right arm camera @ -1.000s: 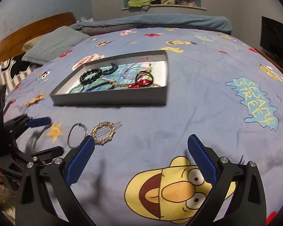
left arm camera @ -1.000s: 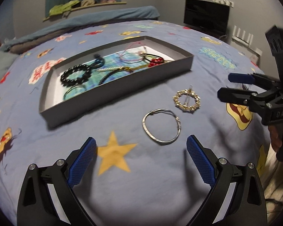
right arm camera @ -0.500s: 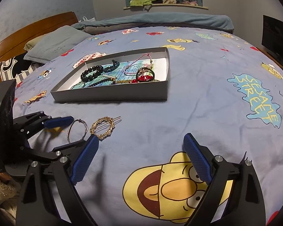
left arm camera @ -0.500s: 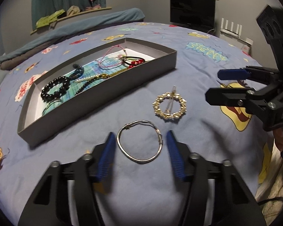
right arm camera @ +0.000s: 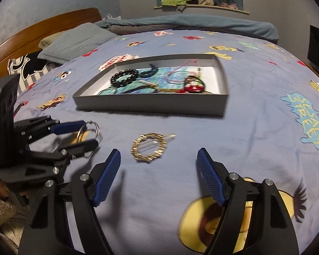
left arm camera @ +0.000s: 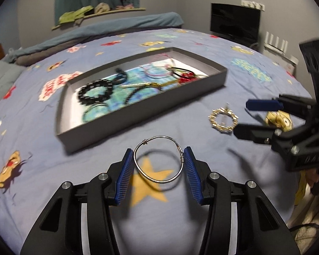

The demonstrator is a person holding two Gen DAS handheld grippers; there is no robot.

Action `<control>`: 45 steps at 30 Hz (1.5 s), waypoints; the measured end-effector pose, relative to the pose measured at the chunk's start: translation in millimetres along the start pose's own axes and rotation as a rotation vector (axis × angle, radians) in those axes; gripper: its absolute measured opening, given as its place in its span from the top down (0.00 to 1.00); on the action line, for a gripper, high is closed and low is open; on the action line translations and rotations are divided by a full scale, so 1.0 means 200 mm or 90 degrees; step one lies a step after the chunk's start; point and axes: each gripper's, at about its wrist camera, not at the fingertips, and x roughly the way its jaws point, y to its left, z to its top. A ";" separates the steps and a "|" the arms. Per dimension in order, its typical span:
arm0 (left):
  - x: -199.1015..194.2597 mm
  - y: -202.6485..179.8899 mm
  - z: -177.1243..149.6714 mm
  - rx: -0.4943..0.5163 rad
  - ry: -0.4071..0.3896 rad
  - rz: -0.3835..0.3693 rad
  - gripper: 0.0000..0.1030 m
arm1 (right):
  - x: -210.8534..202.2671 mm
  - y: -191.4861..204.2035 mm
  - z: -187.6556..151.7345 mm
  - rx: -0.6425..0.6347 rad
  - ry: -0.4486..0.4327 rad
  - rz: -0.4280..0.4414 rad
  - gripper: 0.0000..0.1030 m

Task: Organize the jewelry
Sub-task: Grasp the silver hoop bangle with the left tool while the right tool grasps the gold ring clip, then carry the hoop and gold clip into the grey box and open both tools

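Note:
A thin silver wire bangle [left arm camera: 162, 181] hangs just above the blue bedspread, casting a shadow on a yellow star. My left gripper [left arm camera: 158, 163] is shut on it, one blue pad on each side. From the right wrist view, the left gripper [right arm camera: 89, 135] holds the bangle [right arm camera: 96, 126] at the left. A gold ring-shaped hair clip [right arm camera: 138, 145] lies flat on the bedspread. My right gripper [right arm camera: 158, 151] hovers over it, jaws closing, pads [right arm camera: 108, 173] clear of the clip. A grey tray [left arm camera: 138, 114] further back holds a black bead bracelet [left arm camera: 95, 92] and several other pieces.
The right gripper [left arm camera: 242, 118] reaches in from the right beside the gold clip [left arm camera: 223, 120]. The tray wall [right arm camera: 148, 106] stands just beyond both grippers. A pillow [right arm camera: 74, 42] and wooden headboard [right arm camera: 42, 27] lie at the left. A black screen [left arm camera: 235, 23] stands past the bed's right edge.
My left gripper closed from wide open onto the silver bangle and raised it off the bedspread. My right gripper shifted left over the gold clip and its jaws narrowed.

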 end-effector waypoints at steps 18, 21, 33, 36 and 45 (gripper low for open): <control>-0.08 0.11 -0.02 -0.022 -0.015 0.013 0.51 | 0.05 0.08 0.04 -0.054 -0.023 -0.056 0.60; -0.07 0.12 -0.02 -0.025 -0.010 0.014 0.51 | 0.05 0.08 0.05 -0.056 -0.019 -0.057 0.60; -0.16 0.23 0.10 -0.032 -0.045 0.019 0.51 | -0.05 -0.01 0.19 -0.035 -0.063 -0.053 0.60; -0.16 0.27 0.16 -0.034 -0.054 0.024 0.51 | -0.04 -0.04 0.26 -0.027 -0.072 -0.050 0.60; 0.00 0.31 0.40 -0.014 -0.040 0.007 0.51 | 0.13 -0.15 0.46 -0.023 -0.061 -0.047 0.60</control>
